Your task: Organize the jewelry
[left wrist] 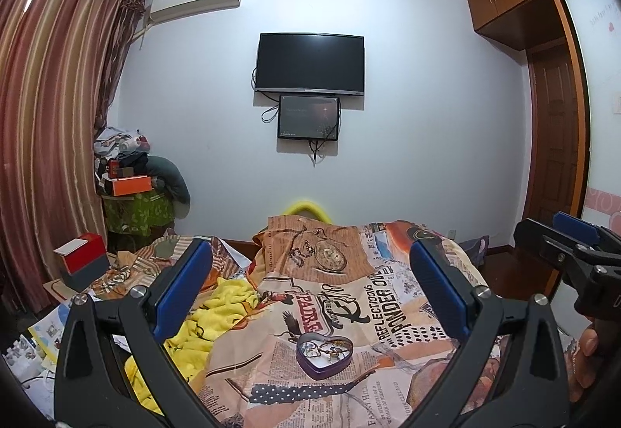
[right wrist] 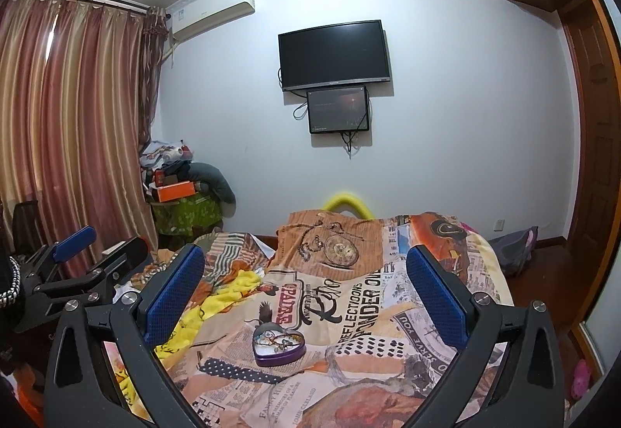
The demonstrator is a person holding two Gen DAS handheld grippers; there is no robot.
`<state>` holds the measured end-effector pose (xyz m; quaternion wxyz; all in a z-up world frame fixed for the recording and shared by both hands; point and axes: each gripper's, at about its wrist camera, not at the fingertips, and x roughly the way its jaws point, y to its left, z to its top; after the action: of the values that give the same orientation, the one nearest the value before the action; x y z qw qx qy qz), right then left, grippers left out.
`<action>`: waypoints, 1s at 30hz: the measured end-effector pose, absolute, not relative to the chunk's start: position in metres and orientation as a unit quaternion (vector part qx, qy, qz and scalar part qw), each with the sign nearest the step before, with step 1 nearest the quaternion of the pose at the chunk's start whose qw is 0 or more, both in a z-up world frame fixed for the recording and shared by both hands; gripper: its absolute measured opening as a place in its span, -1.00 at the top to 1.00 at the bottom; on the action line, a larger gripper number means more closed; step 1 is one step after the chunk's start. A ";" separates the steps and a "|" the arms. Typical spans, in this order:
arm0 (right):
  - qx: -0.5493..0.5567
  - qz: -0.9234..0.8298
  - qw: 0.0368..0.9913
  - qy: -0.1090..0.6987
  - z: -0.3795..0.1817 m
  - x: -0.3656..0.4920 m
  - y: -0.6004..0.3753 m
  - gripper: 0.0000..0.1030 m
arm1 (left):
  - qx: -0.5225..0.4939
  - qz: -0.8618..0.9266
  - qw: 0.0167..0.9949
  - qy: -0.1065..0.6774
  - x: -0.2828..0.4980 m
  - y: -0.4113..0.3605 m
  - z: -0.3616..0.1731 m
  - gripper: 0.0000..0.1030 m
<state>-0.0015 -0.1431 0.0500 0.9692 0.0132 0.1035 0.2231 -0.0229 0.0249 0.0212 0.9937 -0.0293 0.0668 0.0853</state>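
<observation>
A purple heart-shaped tin (left wrist: 324, 355) lies open on the printed bedspread, with a tangle of small jewelry pieces (left wrist: 330, 347) inside on a white lining. In the right wrist view the same tin (right wrist: 278, 346) sits a little left of centre. My left gripper (left wrist: 310, 253) is open, held above the bed, the tin below and between its blue-padded fingers. My right gripper (right wrist: 306, 257) is open too, empty, with the tin below its left half. The right gripper (left wrist: 559, 238) shows at the right edge of the left wrist view, and the left gripper (right wrist: 93, 245) at the left of the right wrist view.
The bed (left wrist: 388, 296) carries a newspaper-print cover and a crumpled yellow blanket (left wrist: 217, 315). A red and grey box (left wrist: 83, 261) sits at the left. Striped curtains (left wrist: 50, 98), stacked boxes and clothes (left wrist: 128, 175), a wall TV (left wrist: 310, 63) and a wooden wardrobe (left wrist: 543, 40) surround the bed.
</observation>
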 end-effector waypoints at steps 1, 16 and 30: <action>0.015 0.223 0.969 0.104 0.050 -0.002 -0.143 -1.00 | -0.029 0.085 0.994 0.067 -0.023 0.025 0.021 -0.98; 0.021 0.223 0.968 0.111 0.051 -0.002 -0.146 -1.00 | -0.031 0.083 0.994 0.069 -0.020 0.023 0.019 -0.98; 0.025 0.222 0.969 0.103 0.053 -0.002 -0.149 -1.00 | -0.034 0.065 0.995 0.072 -0.021 0.026 0.017 -0.98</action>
<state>-0.0016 -0.1487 0.0532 0.9693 0.0248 0.1032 0.2218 -0.0207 0.0261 0.0169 0.9947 -0.0339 0.0722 0.0653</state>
